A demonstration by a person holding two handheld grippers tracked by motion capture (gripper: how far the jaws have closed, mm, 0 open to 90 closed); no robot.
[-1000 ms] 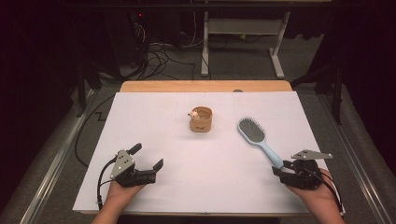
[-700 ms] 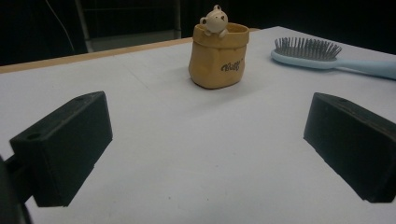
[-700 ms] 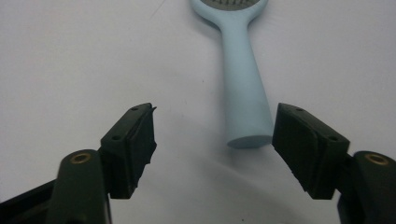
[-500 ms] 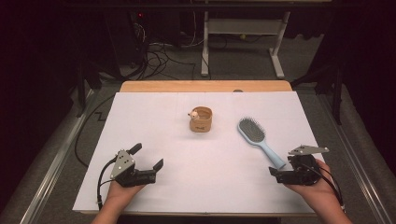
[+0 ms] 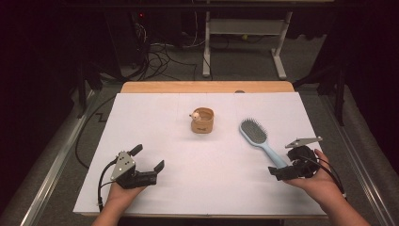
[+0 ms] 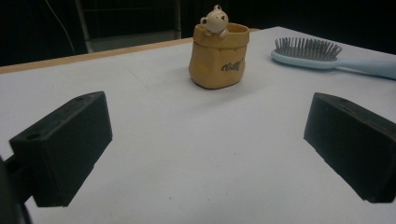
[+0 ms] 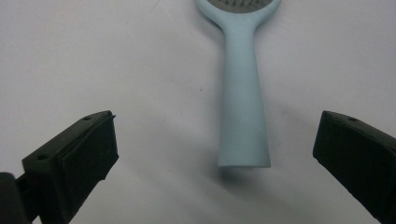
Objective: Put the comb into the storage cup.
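Hairbrush (image 5: 258,138): light blue, lay flat on the white table cover (image 5: 179,141), right of centre, bristles up, handle end pointing toward the person's right side.
Hairbrush, right gripper view (image 7: 243,93): handle ran down the middle of the frame, its end lying between the two jaws, touching neither.
Right gripper (image 5: 282,170): held in right hand (image 5: 317,181) at the near right of the table, jaws spread wide, nothing between the pads, tips just at the handle end.
Left gripper (image 5: 148,162): held in left hand (image 5: 120,193) at the near left, low over the cover, jaws wide apart, empty.
Left gripper view: both black jaws framed the cup and brush head (image 6: 306,51) farther off.
Cup (image 5: 203,120): small tan pouch-shaped holder, upright near table centre, just left of the brush head, apart from it.
Bear figure (image 6: 215,19): small, cream, perched on the cup rim.
Cup lettering: dark script on the side, too small to read.
Table edge (image 5: 207,87): wooden strip showed beyond the cover's far side.
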